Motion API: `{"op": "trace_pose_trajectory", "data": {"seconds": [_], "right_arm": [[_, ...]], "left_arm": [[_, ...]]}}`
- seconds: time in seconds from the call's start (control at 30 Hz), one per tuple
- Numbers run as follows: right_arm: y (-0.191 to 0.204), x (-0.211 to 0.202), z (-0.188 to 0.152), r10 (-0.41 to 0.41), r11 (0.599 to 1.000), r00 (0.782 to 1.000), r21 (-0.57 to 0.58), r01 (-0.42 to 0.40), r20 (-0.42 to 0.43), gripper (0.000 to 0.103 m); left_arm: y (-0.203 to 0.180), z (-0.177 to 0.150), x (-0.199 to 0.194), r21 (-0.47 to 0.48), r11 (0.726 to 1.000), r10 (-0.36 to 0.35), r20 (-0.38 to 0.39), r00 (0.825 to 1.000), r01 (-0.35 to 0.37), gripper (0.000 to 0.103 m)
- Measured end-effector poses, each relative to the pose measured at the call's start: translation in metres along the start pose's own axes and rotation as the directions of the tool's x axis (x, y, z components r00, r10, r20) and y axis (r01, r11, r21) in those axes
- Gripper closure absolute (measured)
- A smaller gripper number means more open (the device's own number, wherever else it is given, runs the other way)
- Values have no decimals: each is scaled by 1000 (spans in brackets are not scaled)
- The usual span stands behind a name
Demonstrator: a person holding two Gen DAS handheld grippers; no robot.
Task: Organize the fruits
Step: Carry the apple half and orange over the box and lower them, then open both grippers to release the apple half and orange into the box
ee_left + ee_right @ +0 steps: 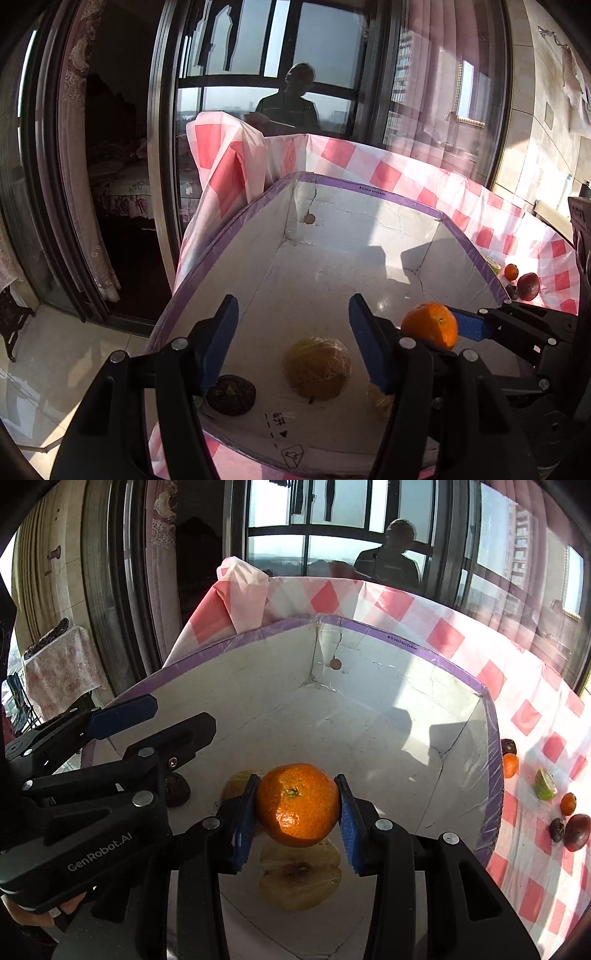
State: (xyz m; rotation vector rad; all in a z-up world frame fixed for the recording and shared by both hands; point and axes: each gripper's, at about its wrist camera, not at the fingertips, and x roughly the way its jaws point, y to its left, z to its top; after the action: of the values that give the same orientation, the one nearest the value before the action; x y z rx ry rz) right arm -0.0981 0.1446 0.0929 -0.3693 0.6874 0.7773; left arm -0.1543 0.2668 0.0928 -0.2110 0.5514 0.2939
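Right gripper (298, 805) clamped on round orange mandarin (298, 805), held above floor of white cardboard box with purple taped rim (369, 709). Left gripper (291, 332) spread wide, gripping nothing, over wrapped yellowish fruit (317, 365) near box's front edge; dark wrinkled fruit (231, 394) at front-left corner.

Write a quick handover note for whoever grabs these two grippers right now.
Right gripper: shut on an orange, held over the white box.
Left gripper: open, empty, over the box.
Done: a yellow fruit and a dark fruit lie in the box.
Left: release the orange, then collect the fruit on the checked cloth, including a purple fruit, small orange and green piece.
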Motion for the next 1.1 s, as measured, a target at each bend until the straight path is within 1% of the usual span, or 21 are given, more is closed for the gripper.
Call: {"op": "trace_pose_trajectory", "data": {"seconds": [0.1,0.13,0.17,0.23,0.27,0.3,0.33,0.47,0.5,0.53,0.57,0.6,0.63,0.7,0.77,0.83,0.93,1.03,1.1], "right_arm": [[-1,8,-1,-8,1000,997,4,8,-79,62],[0,7,-2,-19,1000,997,-2,19,-81,59],[1,6,-2,-36,999,996,-8,35,-76,54],[2,2,-3,-50,999,997,-10,50,-62,36],[3,0,-2,-54,999,997,-9,54,-54,33],[3,-3,-3,-61,998,997,-8,60,-45,27],[2,-4,-2,-70,998,997,-8,69,-38,24],[-3,-10,-6,-68,998,998,12,67,3,19],[-5,-13,-7,-68,998,997,18,68,25,16],[-6,-17,-10,-68,998,996,20,67,50,16],[-8,-22,-12,-70,997,994,23,68,80,16],[-10,-28,-14,-73,997,992,30,70,107,16],[-14,-33,-16,-76,997,988,38,72,135,16],[-24,-45,-20,-82,995,977,64,71,194,16],[-36,-58,-26,-101,992,963,97,79,249,16],[-52,-74,-34,-127,986,941,146,84,314,16],[-84,-95,-50,-172,967,904,243,78,392,16],[-124,-107,-71,-240,929,881,359,86,409,16],[-151,-108,-86,-288,896,878,431,107,382,16]], "left_arm": [[-5,1,7,48,999,0,-33,999,2,34],[-5,0,7,48,999,-5,-33,999,6,31],[-5,0,6,45,999,-17,-33,999,19,28],[-4,1,5,28,998,-49,-36,998,50,22],[-4,2,5,19,998,-61,-36,997,62,19],[-5,2,5,15,998,-68,-36,997,69,18],[-5,2,5,14,998,-68,-35,997,69,16],[-9,1,2,12,998,-67,-18,998,67,9],[-10,1,0,10,998,-65,-12,998,65,8],[-12,1,-3,9,998,-55,-1,998,55,4],[-14,0,-8,5,999,-42,16,999,42,2],[-16,-1,-12,0,999,-46,32,998,46,2],[-18,-2,-16,-4,998,-65,45,997,65,2],[-25,-3,-27,-6,996,-91,78,993,91,2],[-35,-2,-38,4,995,-98,129,987,98,2],[-49,-1,-51,25,993,-114,186,976,111,2],[-78,0,-68,81,987,-154,260,953,137,2],[-115,-3,-78,162,973,-208,301,931,165,2],[-142,-9,-80,221,957,-250,310,917,187,2]]}}
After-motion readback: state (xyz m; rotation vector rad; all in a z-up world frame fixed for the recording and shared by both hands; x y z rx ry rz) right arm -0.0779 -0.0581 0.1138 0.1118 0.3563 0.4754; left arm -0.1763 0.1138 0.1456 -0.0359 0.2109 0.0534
